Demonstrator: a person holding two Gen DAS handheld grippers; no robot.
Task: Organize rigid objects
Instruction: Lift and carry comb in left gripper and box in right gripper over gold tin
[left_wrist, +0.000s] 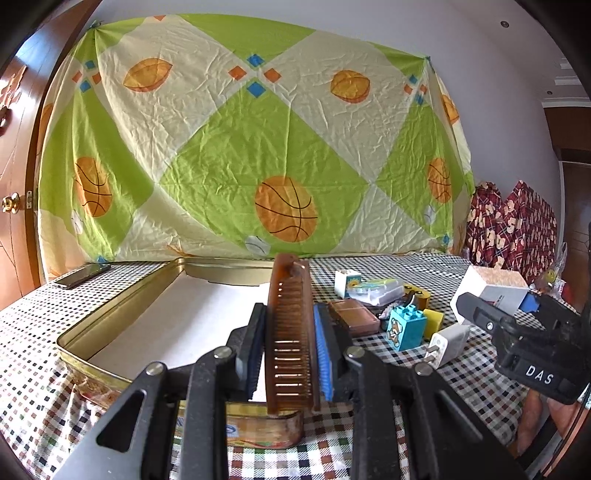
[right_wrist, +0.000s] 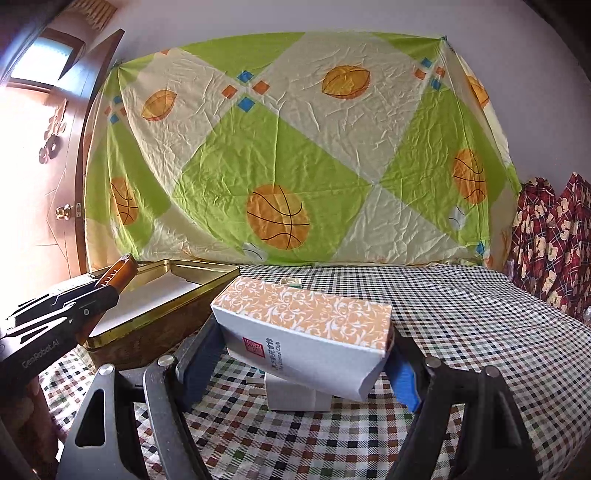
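The gold tin (left_wrist: 110, 325) is lying open on the checked surface (right_wrist: 461, 314). The right tongs (right_wrist: 295, 363) are gripping the patterned box (right_wrist: 306, 332), tilted, just beside the tin. The left tongs (left_wrist: 290, 332) are clamping the brown comb (left_wrist: 290, 325) over the tin's near rim. Each should be lowered flat inside, comb first.

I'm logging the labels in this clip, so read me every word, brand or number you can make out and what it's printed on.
"DAS": white letters on the body of the right hand-held gripper.
"GenRobot.AI": on the body of the left hand-held gripper.
White box held by the right hand-held gripper: red label and dark print, too small and tilted to read surely.
Tin: front-wall print, blurred, unreadable.
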